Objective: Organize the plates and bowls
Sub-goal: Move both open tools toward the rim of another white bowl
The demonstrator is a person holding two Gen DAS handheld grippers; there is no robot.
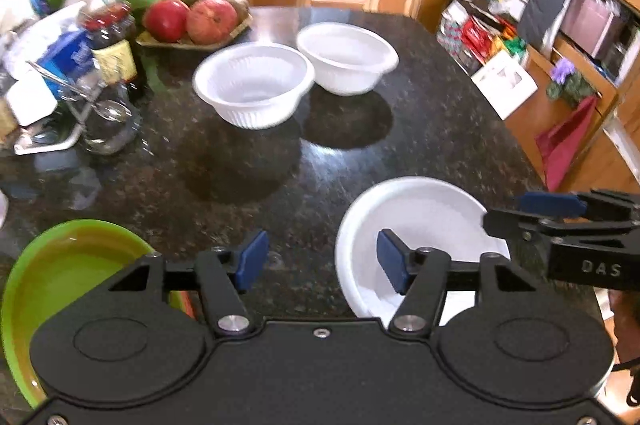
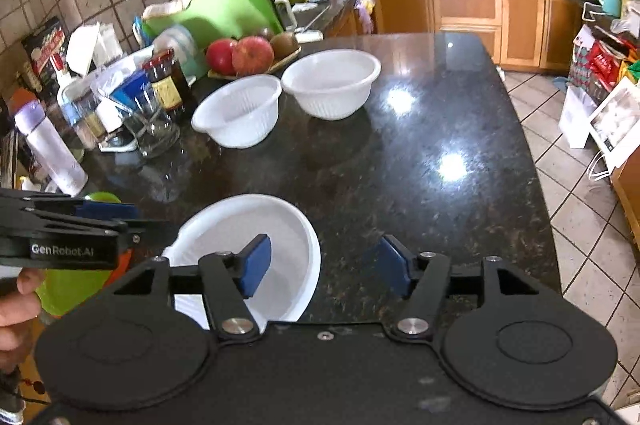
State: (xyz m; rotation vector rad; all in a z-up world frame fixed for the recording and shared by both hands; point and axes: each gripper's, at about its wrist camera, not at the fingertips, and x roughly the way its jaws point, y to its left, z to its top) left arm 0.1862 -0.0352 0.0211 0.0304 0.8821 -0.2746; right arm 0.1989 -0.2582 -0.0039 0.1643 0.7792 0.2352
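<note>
White plate [image 2: 256,225] near the front edge of the dark granite counter [image 2: 440,129], green plate [image 1: 60,265] just left of it and cut off by the frame, two white bowls [image 1: 254,87] side by side farther back, wide bare stone between, left gripper [image 1: 322,263] and right gripper [image 2: 322,265] both spread with nothing between the pads, clutter along the left edge blurred.

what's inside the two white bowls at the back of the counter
Both white bowls look empty: only bare white inner walls show. The far bowl's floor is partly hidden by its near rim, so something small and flat there cannot be ruled out.
</note>
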